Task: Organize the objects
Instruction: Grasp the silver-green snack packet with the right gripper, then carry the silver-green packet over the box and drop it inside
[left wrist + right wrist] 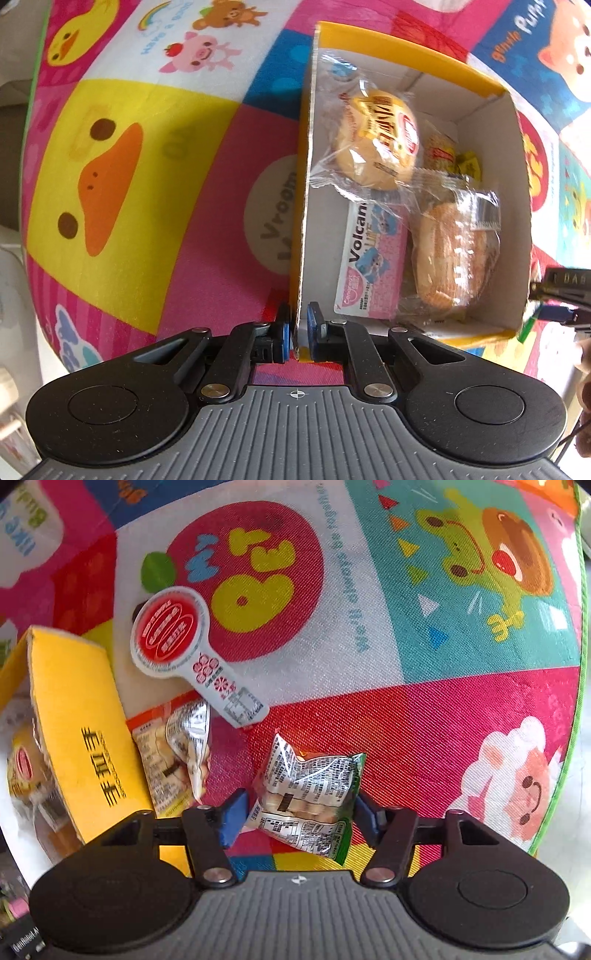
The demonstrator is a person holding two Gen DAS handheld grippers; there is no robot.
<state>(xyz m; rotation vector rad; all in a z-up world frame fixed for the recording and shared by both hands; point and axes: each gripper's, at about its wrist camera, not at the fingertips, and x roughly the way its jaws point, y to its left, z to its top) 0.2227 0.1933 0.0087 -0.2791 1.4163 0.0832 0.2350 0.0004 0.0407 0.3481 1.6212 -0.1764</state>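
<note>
My left gripper (297, 328) is shut on the near end of the left wall of a yellow cardboard box (304, 221). Inside the box lie a round wrapped bun (380, 144), a long wrapped bread (450, 254), a pink Volcano packet (373, 266) and a small yellow packet (443, 155). My right gripper (297, 816) points down over a green-edged silver snack packet (306, 797) on the mat. The packet sits between the blue pads; the right pad is at its edge and a gap shows at the left pad. The box (85, 709) is at the left of the right wrist view.
An orange-edged snack packet (173, 746) leans against the box's outer wall. A red-lidded cup with a long tab (173, 635) lies just beyond it. Everything rests on a colourful cartoon play mat (424, 709), whose green border (576, 738) runs along the right.
</note>
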